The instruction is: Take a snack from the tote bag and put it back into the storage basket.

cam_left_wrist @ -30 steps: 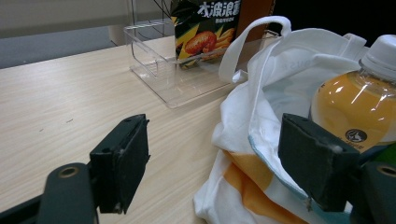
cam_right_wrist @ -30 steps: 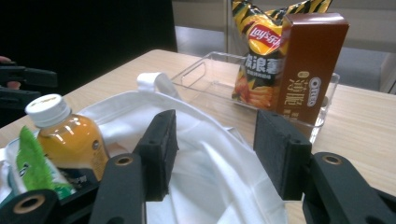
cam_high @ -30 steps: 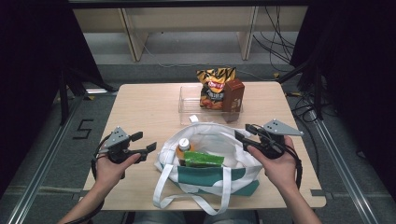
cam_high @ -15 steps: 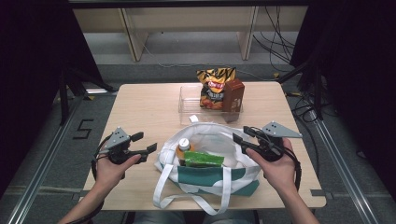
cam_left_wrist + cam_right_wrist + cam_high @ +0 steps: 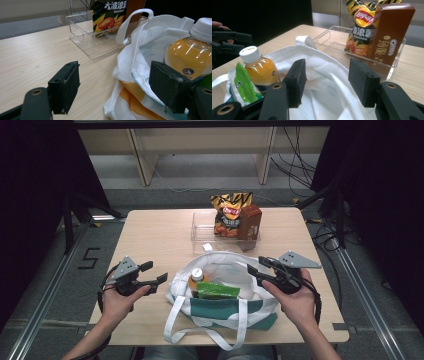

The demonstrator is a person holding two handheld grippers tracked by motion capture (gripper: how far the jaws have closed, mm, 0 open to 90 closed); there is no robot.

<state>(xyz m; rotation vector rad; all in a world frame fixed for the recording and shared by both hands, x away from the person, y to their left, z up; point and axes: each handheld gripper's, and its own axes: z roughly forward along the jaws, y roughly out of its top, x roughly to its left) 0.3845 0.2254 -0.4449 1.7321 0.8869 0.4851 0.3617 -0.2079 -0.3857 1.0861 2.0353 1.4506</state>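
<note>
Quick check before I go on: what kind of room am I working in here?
Probably a lab or recording workspace, not a home: a bare wooden table ringed by dark curtains, loose cables on the floor, and metal floor rails alongside.

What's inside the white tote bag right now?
The tote bag holds an orange drink bottle and a green packet. Anything beneath them is hidden by the cloth.

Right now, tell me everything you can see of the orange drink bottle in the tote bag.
The orange drink bottle is small and clear, looks plastic, is full of orange liquid, and has a white ribbed screw cap that is on. A small dark round logo sits on its side. It stands roughly upright inside the open white tote bag, at the bag's left end, with a green packet leaning against it. Neither claw touches it.
</note>
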